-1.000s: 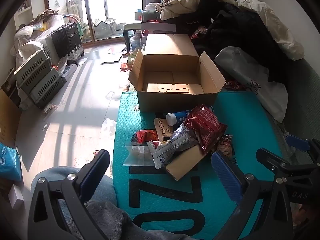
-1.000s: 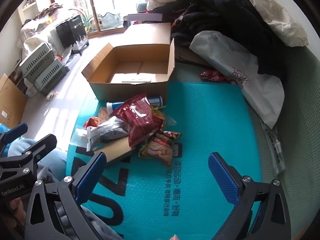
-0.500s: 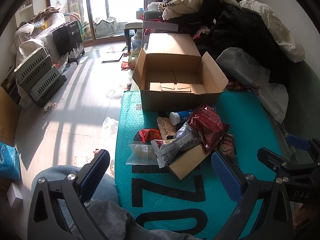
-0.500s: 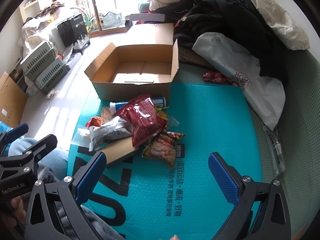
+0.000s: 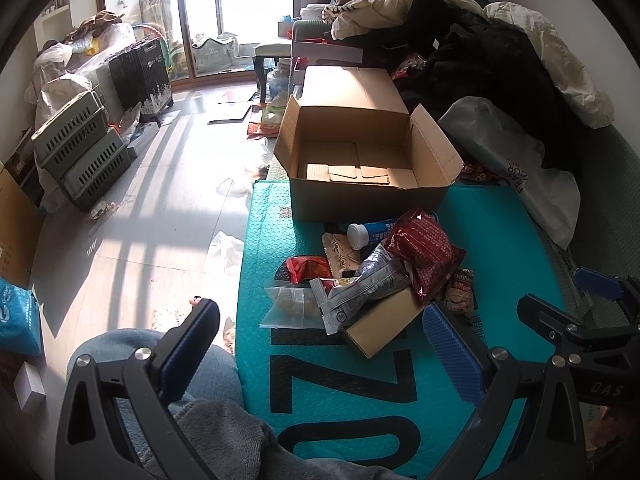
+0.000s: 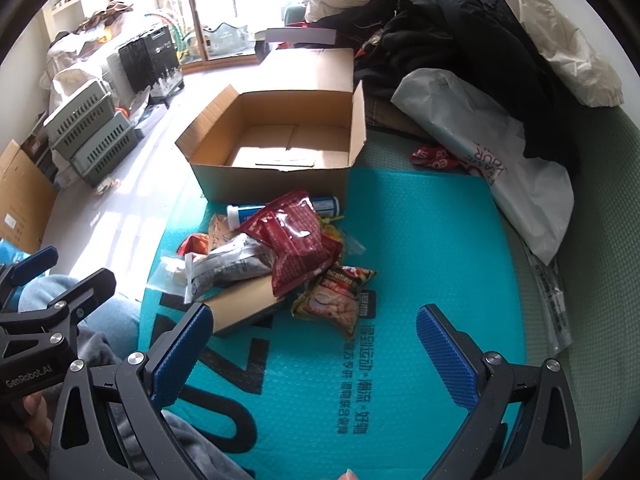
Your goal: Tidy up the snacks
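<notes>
Snack pile (image 5: 372, 276) just before open cardboard box (image 5: 360, 160) (flaps up); left gripper (image 5: 320, 344), right gripper (image 6: 312, 340) spread wide, holding nothing.

Count, ahead of the grippers: 1 open cardboard box (image 5: 360, 168); 1 blue tube (image 5: 370, 232); 1 flat brown carton (image 5: 384, 322); snack packets in pile (image 6: 280, 256), 6 distinguishable, overlap may hide more; grey crates (image 5: 80, 152) far left, 3 stacked
</notes>
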{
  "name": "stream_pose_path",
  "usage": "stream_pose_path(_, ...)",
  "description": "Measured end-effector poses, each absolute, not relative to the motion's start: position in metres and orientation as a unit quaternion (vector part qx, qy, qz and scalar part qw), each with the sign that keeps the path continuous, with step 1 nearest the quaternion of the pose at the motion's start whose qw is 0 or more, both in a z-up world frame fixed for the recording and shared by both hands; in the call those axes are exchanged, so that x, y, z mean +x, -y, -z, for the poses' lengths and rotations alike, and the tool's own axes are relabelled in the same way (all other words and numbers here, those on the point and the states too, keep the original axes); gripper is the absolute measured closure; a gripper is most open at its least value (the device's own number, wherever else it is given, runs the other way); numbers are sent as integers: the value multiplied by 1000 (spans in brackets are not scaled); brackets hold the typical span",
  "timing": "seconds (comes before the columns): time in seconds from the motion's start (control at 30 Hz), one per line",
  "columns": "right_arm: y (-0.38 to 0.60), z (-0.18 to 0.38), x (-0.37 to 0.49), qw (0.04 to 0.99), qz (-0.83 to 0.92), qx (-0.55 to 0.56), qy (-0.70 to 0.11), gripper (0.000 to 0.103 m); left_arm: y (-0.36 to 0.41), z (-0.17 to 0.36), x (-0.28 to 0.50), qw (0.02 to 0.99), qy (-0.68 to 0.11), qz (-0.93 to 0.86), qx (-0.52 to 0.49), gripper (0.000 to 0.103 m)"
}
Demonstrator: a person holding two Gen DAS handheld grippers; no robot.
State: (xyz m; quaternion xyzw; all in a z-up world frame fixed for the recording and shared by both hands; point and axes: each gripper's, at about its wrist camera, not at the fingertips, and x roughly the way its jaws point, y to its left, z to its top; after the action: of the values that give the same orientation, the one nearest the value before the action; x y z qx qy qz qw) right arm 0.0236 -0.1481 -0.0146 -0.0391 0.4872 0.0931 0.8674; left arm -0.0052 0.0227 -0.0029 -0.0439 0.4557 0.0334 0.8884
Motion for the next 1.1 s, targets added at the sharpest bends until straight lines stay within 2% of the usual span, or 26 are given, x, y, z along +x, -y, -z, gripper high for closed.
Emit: stream_pose_path(1.1, 143, 15, 23, 868, -96, -42, -486, 0, -25, 1, -8, 888, -456, -34, -48, 0)
